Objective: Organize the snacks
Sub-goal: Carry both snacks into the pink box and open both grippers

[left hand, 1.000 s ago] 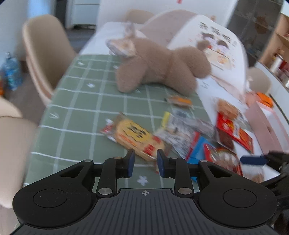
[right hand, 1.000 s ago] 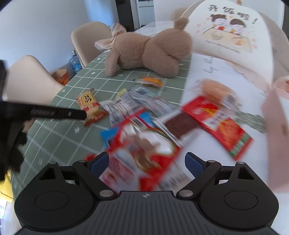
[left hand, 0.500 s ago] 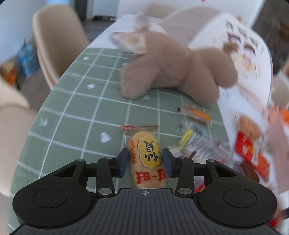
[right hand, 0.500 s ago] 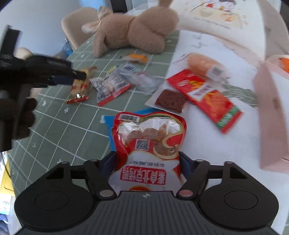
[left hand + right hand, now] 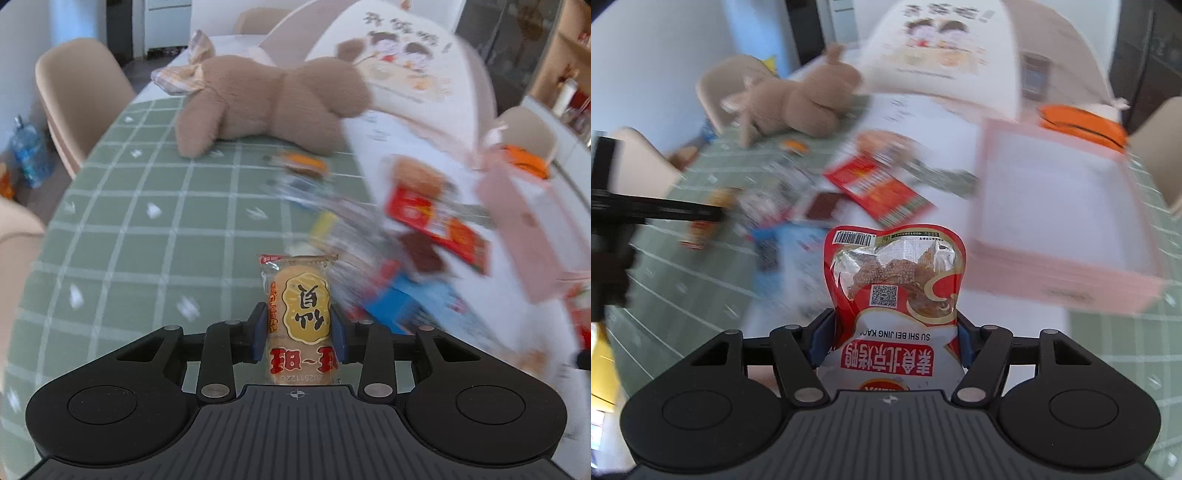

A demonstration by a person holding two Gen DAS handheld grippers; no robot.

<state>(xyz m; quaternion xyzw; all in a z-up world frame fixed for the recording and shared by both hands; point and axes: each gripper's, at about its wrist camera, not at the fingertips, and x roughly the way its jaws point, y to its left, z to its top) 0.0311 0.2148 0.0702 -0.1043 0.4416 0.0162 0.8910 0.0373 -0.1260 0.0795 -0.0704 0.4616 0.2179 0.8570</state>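
A dining table (image 5: 122,236) under a green checked cloth fills both views, with beige chairs around it, a brown plush toy (image 5: 273,99) lying at the far end and a white printed mat (image 5: 923,122) spread over the right side. The loose snacks (image 5: 879,184) sit scattered where cloth meets mat, blurred because both my hands are travelling. In my left gripper (image 5: 298,334) I hold a yellow rice-cracker packet (image 5: 300,314); its jaws have just been closing further, and the blue pads now press on both sides of the packet, which stands upright between them, clear of the table. My right gripper (image 5: 888,341) is clamped narrow on the lower part of a red pouch (image 5: 895,291) with a clear window, its top sticking out ahead of the fingers. The pink box (image 5: 1071,273) lies open and looks bare inside, on the table to the right of the pile and just beyond the red pouch in the right wrist view; an orange object (image 5: 1082,125) sits behind it. I judge this to be the carrying step: both packets are lifted and the box is the likely place for them. Next I need to bring the right gripper over the box's open interior, lower it, and release so the pouch lies flat, then follow with the cracker packet beside it without the two grippers crowding each other.
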